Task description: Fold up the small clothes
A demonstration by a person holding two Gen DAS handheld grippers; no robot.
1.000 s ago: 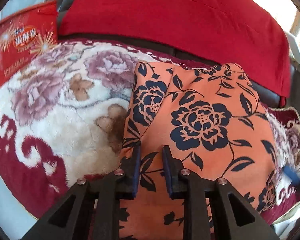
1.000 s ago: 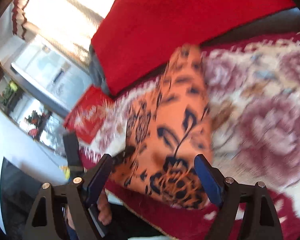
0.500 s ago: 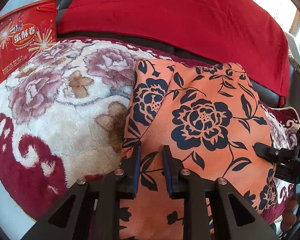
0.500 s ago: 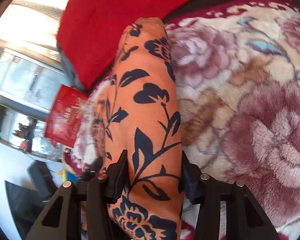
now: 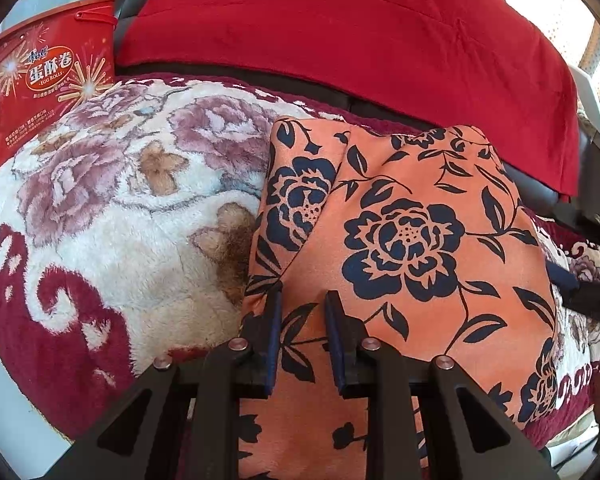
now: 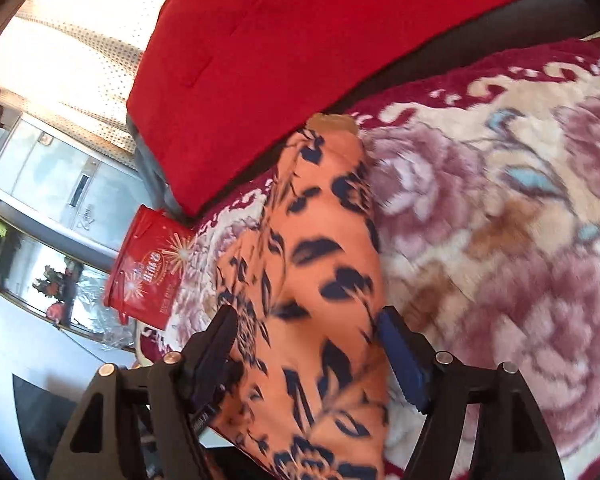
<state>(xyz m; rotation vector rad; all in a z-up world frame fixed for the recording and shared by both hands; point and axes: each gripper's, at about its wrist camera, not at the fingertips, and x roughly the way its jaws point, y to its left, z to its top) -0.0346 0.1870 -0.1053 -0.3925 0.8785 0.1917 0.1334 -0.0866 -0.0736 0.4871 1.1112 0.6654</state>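
Note:
An orange garment with dark blue flowers (image 5: 404, 240) lies folded on a floral plush blanket (image 5: 112, 208). My left gripper (image 5: 300, 300) is over its near left edge, jaws nearly closed, with cloth showing between the fingers. In the right wrist view the garment (image 6: 312, 280) runs away from me between the fingers. My right gripper (image 6: 304, 328) straddles it with the jaws wide apart, not pinching. The right gripper's dark tip (image 5: 588, 296) shows at the right edge of the left wrist view.
A red cushion (image 5: 340, 28) leans against the sofa back behind the blanket. A red egg-roll tin (image 5: 40, 84) stands at the far left, also in the right wrist view (image 6: 148, 276). The blanket's near edge drops off to the floor.
My right gripper has opened wider and pulled back a little from the garment's edge, and its view is blurred with motion. The left gripper has stayed where it was.

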